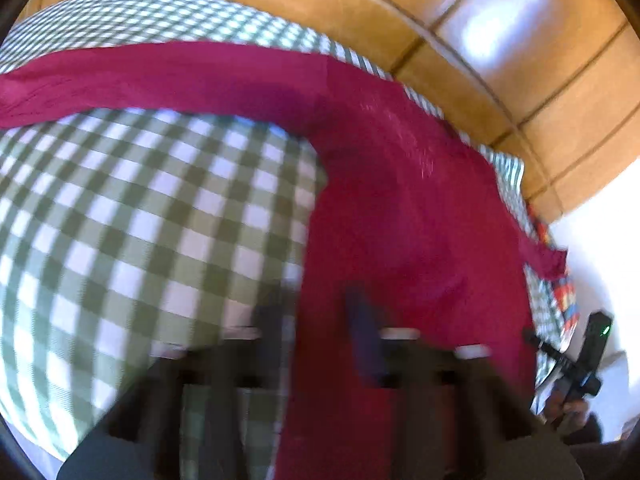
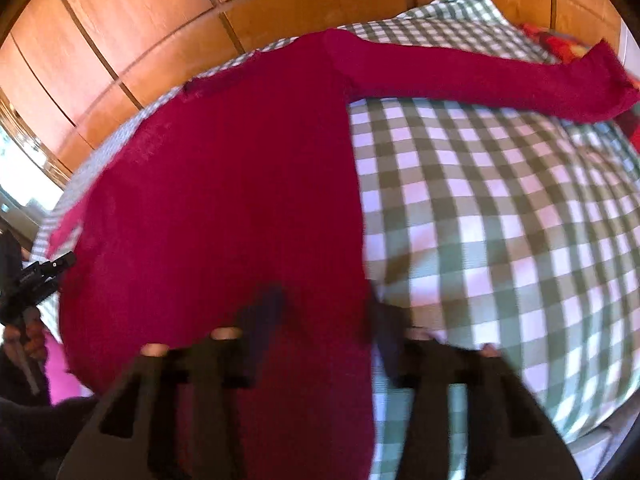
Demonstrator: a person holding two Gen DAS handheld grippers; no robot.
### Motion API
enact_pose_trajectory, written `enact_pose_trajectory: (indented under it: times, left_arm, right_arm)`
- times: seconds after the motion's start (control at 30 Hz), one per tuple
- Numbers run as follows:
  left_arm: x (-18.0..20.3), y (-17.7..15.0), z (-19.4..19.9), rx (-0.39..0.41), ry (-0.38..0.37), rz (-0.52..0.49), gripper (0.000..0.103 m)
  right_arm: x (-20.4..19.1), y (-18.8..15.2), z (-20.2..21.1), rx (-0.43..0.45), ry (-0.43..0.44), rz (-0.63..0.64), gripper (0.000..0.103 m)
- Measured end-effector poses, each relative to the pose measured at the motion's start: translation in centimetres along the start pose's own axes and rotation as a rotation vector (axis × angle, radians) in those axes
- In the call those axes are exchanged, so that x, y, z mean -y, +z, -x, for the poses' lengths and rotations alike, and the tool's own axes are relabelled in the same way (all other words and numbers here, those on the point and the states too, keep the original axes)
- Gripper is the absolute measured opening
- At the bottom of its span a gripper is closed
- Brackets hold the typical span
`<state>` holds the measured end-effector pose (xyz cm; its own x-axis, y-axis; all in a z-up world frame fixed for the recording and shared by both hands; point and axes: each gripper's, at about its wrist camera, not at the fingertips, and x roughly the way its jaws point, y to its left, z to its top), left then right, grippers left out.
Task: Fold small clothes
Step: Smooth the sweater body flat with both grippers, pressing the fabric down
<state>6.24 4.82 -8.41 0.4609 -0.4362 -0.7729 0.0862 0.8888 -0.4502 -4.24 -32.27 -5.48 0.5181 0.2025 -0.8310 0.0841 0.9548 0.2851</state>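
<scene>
Both pairs of fingers look spread in the blurred views, with hem cloth between them; whether they pinch it I cannot tell. The left gripper [image 1: 320,320] straddles one side edge of the magenta top [image 1: 400,208], the right gripper [image 2: 324,320] the other. Beyond them the top lies flat on the green-checked cover [image 2: 500,220] (sleeves stretched outward), wooden panels [image 1: 360,4] behind.

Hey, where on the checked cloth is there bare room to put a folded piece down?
Two bare patches of checked cloth: one below the left sleeve and beside the red top's body, the other below the right sleeve on the body's far side. It is crowded along the middle, where the top lies, and near the patterned fabric at the edge.
</scene>
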Motion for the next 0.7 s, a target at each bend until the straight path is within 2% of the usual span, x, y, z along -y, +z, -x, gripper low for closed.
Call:
enact_pose_trajectory:
  times: [0.1, 0.2, 0.27, 0.3, 0.33, 0.37, 0.4, 0.53, 0.7]
  left_arm:
    - [1.2, -1.6, 0.5, 0.015, 0.094, -0.076, 0.014]
    - [0.4, -2.4, 0.9, 0.021, 0.079, -0.040, 0.015]
    - [-0.1, -2.4, 1.3, 0.024, 0.071, 0.000, 0.019]
    - [0.1, -2.3, 1.7, 0.036, 0.091, 0.004, 0.026]
    - [0.2, -2.0, 2.0, 0.049, 0.110, -0.002, 0.028]
    - [0.7, -1.8, 2.5, 0.079, 0.137, -0.024, 0.028]
    - [1.3, -1.6, 2.9, 0.106, 0.146, -0.048, 0.028]
    - [3.5, -0.9, 3.1, 0.152, 0.118, -0.116, 0.028]
    - [7.2, -1.4, 0.9, 0.110, 0.108, -0.240, 0.028]
  right_arm:
    - [0.0, -0.5, 0.7, -0.005, -0.034, 0.040, 0.007]
    - [0.4, -0.8, 0.1, -0.019, -0.031, 0.031, 0.008]
    - [0.5, -0.4, 0.2, -0.026, -0.003, 0.018, 0.013]
    - [0.9, -0.1, 0.4, -0.024, 0.019, 0.007, 0.023]
    - [1.2, 0.2, 0.6, -0.017, 0.027, -0.004, 0.041]
    - [1.8, 0.6, 1.0, 0.009, 0.020, -0.028, 0.049]
    - [2.6, 1.0, 1.4, 0.036, 0.011, -0.058, 0.059]
    - [7.2, 3.1, 2.6, 0.131, 0.001, -0.232, 0.063]
    - [16.5, 6.0, 3.0, 0.248, -0.030, -0.565, 0.064]
